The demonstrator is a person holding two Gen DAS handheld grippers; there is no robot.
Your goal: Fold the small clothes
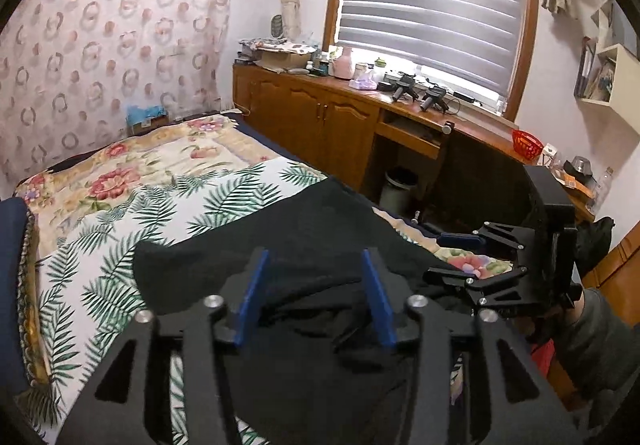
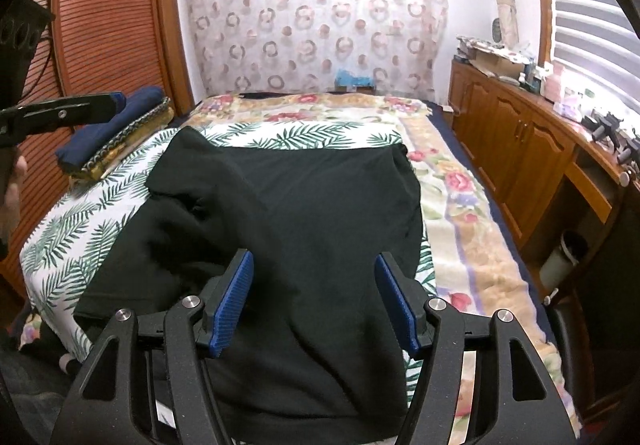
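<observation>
A black garment [image 2: 304, 205] lies spread on the palm-leaf sheet [image 2: 100, 213] on the bed, rumpled along its left side. It also shows in the left wrist view [image 1: 296, 241]. My right gripper [image 2: 314, 265] is open and empty, held above the garment's near part. My left gripper [image 1: 316, 261] is open and empty above the garment's near folds. The right gripper [image 1: 460, 257] also shows from the side in the left wrist view, over the bed's right edge. The left gripper's finger [image 2: 80, 109] shows at the left edge of the right wrist view.
A floral blanket [image 2: 460, 205] covers the bed to the right and far end. Folded navy cloth [image 2: 116, 129] lies on a cushion at the bed's left. Wooden cabinets [image 2: 512, 149] with clutter line the right wall, a bin [image 2: 564, 257] below. A louvred wardrobe [image 2: 104, 25] stands left.
</observation>
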